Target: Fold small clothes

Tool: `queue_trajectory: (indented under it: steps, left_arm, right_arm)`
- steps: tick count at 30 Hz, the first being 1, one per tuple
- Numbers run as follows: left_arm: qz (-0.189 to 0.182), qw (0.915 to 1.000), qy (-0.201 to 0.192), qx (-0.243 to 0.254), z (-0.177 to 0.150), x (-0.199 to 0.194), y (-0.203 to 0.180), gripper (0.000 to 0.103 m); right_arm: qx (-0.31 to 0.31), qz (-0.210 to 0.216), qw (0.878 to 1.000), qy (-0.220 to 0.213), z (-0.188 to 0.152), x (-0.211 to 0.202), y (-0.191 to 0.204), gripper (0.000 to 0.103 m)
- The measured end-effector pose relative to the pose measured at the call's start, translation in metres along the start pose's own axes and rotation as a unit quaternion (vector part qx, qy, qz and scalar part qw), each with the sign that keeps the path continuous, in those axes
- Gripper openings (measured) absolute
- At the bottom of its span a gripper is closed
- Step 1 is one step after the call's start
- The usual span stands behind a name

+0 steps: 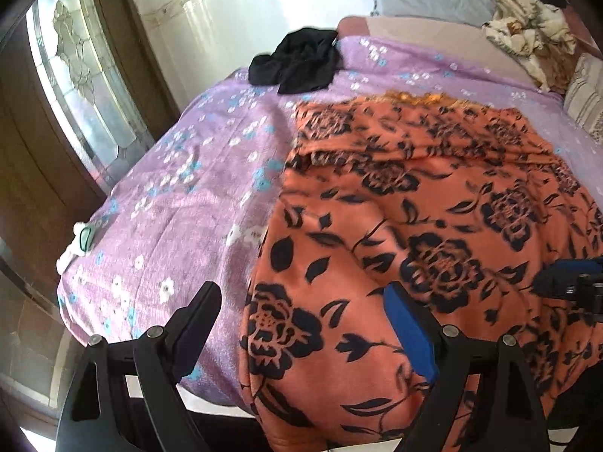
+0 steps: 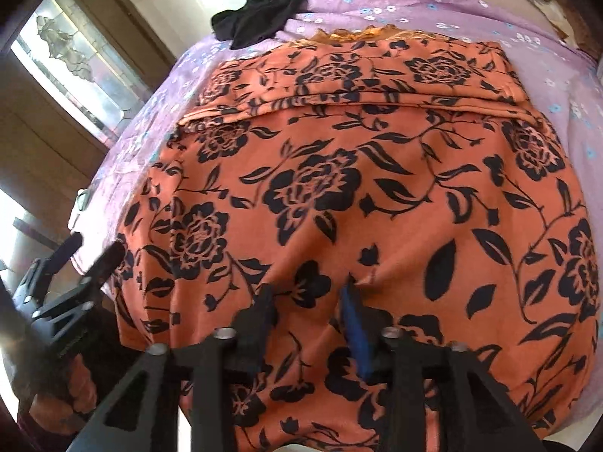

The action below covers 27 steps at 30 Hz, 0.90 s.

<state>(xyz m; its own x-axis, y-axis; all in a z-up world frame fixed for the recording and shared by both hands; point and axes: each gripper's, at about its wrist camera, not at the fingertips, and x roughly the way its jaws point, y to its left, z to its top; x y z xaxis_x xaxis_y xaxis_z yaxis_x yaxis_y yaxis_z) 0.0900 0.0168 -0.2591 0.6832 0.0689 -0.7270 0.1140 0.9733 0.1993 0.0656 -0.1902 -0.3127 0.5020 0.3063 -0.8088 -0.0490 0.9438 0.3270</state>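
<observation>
An orange garment with black flowers point(image 1: 426, 207) lies spread on the bed, its near edge hanging over the bedside; it fills the right wrist view point(image 2: 358, 196). My left gripper point(image 1: 301, 301) is open over the garment's left edge, holding nothing, and also shows in the right wrist view point(image 2: 96, 245). My right gripper point(image 2: 307, 297) is partly open above the garment's near part, with cloth showing between the fingers. I cannot tell if it touches the cloth. A black garment point(image 1: 297, 60) lies crumpled at the bed's far left corner.
The bed has a purple flowered sheet point(image 1: 181, 196). A small white and green object point(image 1: 79, 243) sits at its left edge. A beige blanket point(image 1: 535, 37) and a pillow point(image 1: 584, 94) lie at the far right. A wooden door with glass point(image 1: 75, 86) stands left.
</observation>
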Motion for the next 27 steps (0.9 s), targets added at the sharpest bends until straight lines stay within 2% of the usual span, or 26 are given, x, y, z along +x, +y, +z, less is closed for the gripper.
queue_trajectory:
  steps: [4, 9, 15, 20, 24, 27]
  left_arm:
    - [-0.003, 0.9998, 0.005, -0.018, 0.001, 0.003, 0.005, 0.088]
    - [0.012, 0.9998, 0.007, -0.014, 0.001, 0.004, 0.003, 0.088]
    - [0.037, 0.9967, 0.041, -0.06, -0.002, 0.021, 0.027, 0.088]
    - [0.047, 0.9888, 0.048, -0.133, 0.003, 0.028, 0.068, 0.088]
    - [0.021, 0.9802, 0.08, -0.18, 0.0, 0.041, 0.086, 0.088]
    - [0.006, 0.9768, 0.106, -0.186, -0.005, 0.051, 0.085, 0.088]
  right_arm:
    - [-0.012, -0.009, 1.0, -0.014, -0.001, -0.006, 0.001, 0.057]
    - [0.015, -0.02, 0.998, -0.05, 0.002, -0.023, -0.014, 0.057]
    - [0.115, -0.064, 0.99, -0.058, 0.001, -0.035, -0.068, 0.057]
    - [0.194, -0.09, 0.972, -0.1, -0.005, -0.069, -0.127, 0.057]
    - [0.293, -0.055, 0.948, -0.113, -0.022, -0.084, -0.179, 0.057]
    - [0.33, -0.046, 0.936, -0.115, -0.032, -0.089, -0.2, 0.057]
